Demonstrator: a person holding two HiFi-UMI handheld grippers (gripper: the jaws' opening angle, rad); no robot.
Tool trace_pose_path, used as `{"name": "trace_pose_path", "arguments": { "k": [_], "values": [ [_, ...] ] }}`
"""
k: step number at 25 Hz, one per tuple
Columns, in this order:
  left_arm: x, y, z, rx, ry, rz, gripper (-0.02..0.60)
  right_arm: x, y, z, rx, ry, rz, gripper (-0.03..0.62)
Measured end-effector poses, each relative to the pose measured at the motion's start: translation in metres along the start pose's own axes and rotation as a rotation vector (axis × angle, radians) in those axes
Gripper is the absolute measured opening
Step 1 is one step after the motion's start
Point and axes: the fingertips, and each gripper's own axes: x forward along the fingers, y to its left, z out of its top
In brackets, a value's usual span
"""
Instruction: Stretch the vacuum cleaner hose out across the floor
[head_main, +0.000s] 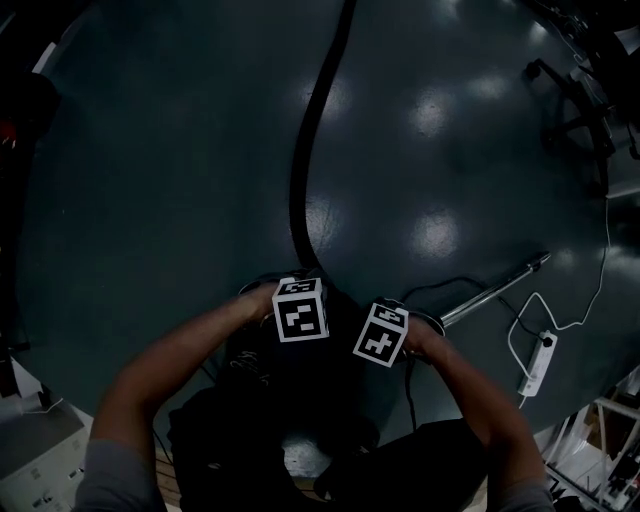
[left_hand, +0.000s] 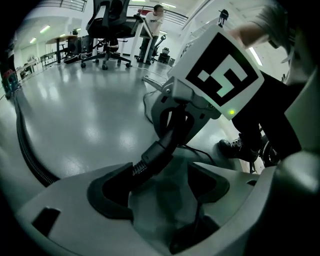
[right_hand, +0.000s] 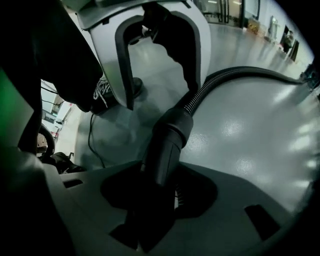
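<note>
The black vacuum hose runs from the top of the head view down the dark floor to both grippers. Its smooth black cuff lies between the jaws of my right gripper, which is shut on it, and the ribbed hose leads off to the upper right. My left gripper is open: the ribbed end by the cuff rests against its left pad only. Both marker cubes sit side by side, the left gripper and the right gripper, pointing steeply down at the floor.
A metal wand tube lies on the floor to the right, with a white power strip and its cable beyond it. An office chair stands at the far right. My shoes are close behind the grippers. A person stands far off.
</note>
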Motion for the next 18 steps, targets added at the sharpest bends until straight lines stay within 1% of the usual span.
{"name": "trace_pose_path", "arguments": {
  "k": [2,3,6,8,11,13,15,18],
  "values": [
    [0.009,-0.003,0.001,0.007,0.0,-0.013,0.351,0.006,0.001,0.0,0.026,-0.053,-0.022,0.15],
    [0.013,-0.004,0.003,0.009,0.002,-0.021,0.351,0.009,0.002,0.0,0.049,-0.087,-0.016,0.154],
    [0.026,-0.007,0.007,0.02,0.019,-0.044,0.351,0.017,0.007,-0.004,0.126,-0.181,0.036,0.164],
    [0.034,-0.009,0.008,0.026,0.028,-0.058,0.351,0.02,0.009,-0.005,0.14,-0.224,0.047,0.166],
    [0.044,-0.011,0.011,0.033,0.041,-0.075,0.351,0.021,0.008,-0.005,0.141,-0.302,0.033,0.17],
    [0.05,-0.014,0.016,0.036,0.044,-0.083,0.351,0.02,0.007,-0.007,0.16,-0.363,0.031,0.172],
    [0.051,-0.015,0.025,0.042,0.037,-0.085,0.351,0.016,0.005,-0.012,0.198,-0.401,0.035,0.172],
    [0.052,-0.009,0.034,0.056,0.026,-0.074,0.351,0.009,-0.006,-0.023,0.238,-0.421,0.009,0.172]
  ]
}}
